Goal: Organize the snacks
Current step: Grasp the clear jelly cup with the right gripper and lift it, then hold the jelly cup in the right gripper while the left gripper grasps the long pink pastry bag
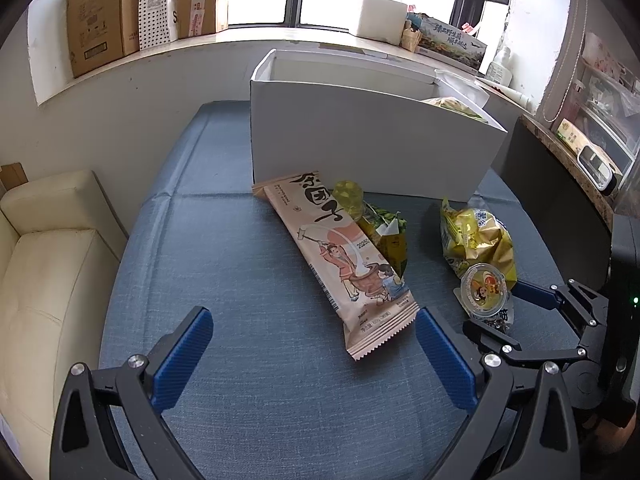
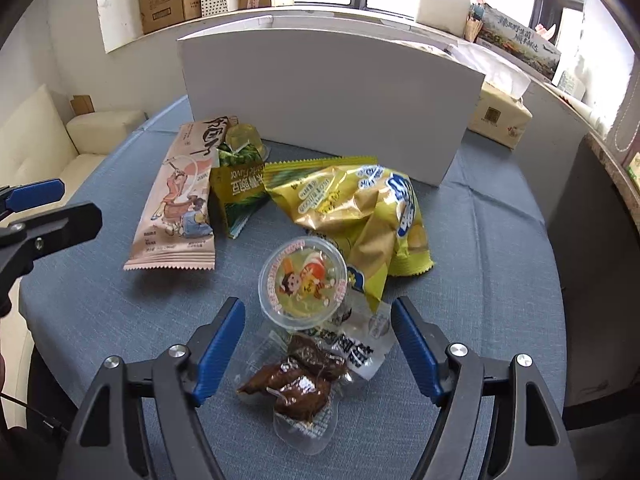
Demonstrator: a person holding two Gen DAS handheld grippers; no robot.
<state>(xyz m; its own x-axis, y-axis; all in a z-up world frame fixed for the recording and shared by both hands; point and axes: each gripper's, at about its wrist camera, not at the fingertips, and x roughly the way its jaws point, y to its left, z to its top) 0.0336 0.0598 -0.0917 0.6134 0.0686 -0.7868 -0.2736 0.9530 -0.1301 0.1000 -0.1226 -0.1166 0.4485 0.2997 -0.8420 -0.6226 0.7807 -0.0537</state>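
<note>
My right gripper (image 2: pixel 318 344) hangs with fingers wide around the jelly cup (image 2: pixel 303 282) and clear meat packet (image 2: pixel 298 384), my left gripper (image 1: pixel 314 344) gapes empty near the pink packet (image 1: pixel 340 258), all on the worktop (image 1: pixel 240 264) before the white box (image 1: pixel 360 136) they presumably go into.

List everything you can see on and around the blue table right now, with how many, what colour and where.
white box: one, white, open top, back of the table
long snack pack: one, pink-beige, left, in front of the box
green snack bag: one, green-yellow, right of the long pack
jelly cup: one, yellowish, behind the green bag
chip bag: one, yellow, crumpled, centre-right
cartoon-lid jelly cup: one, clear, against the chip bag's near edge
clear meat pack: one, brown contents, nearest, between the right gripper's fingers
tissue box: one, beige, right of the box
tablecloth: one, blue
sofa: one, cream, left
cardboard boxes: several, brown, windowsill
left gripper: one, black-blue, open
right gripper: one, black-blue, open
</note>
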